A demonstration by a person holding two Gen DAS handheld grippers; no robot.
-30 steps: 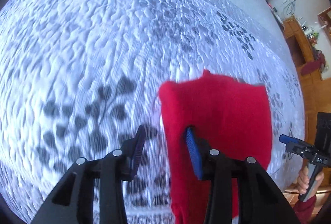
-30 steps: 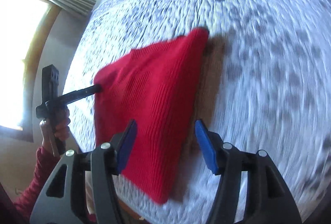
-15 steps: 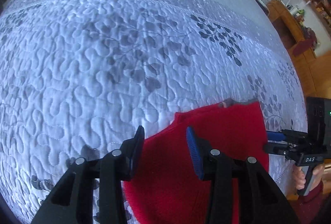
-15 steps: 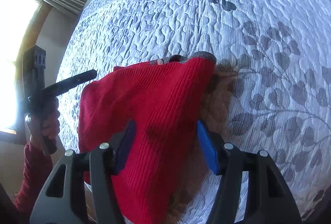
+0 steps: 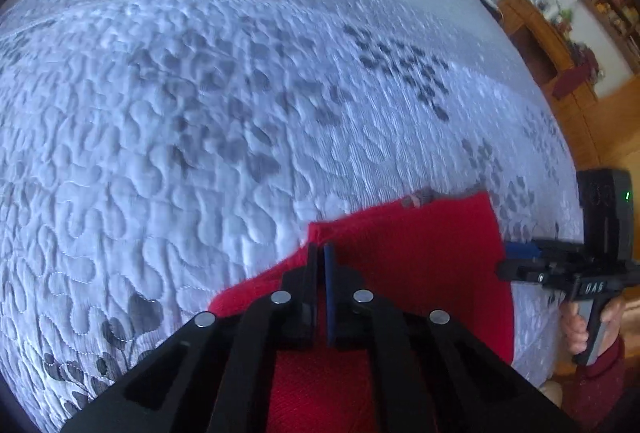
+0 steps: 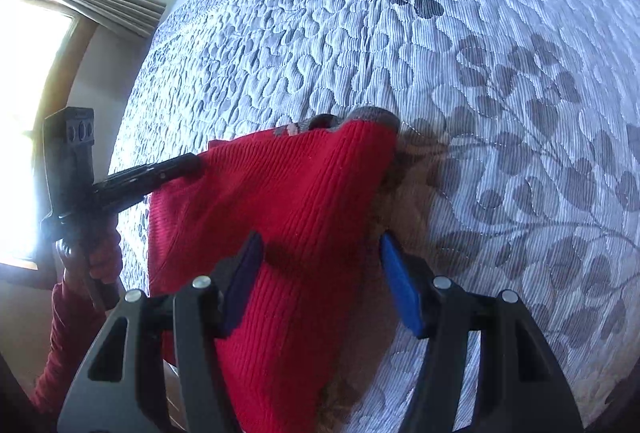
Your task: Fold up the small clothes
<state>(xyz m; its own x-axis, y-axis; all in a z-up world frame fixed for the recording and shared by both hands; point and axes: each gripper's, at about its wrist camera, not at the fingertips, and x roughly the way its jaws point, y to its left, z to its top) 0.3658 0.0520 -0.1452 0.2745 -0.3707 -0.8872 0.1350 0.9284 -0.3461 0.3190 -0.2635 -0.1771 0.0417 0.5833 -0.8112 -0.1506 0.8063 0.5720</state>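
Note:
A red knitted garment lies folded near the front edge of a bed, also in the right wrist view. A grey patterned edge peeks out at its far corner. My left gripper is shut on the garment's left edge near a far corner; in the right wrist view its fingers meet the cloth's left edge. My right gripper is open over the garment's right part, one finger above the cloth, the other at its right edge. It also shows in the left wrist view.
The bed has a white quilted bedspread with grey leaf prints, also in the right wrist view. Wooden furniture and floor lie right of the bed. A bright window with curtains is at the left.
My left gripper has closed from open onto the garment's left edge. My right gripper stays open over the garment, hardly moved.

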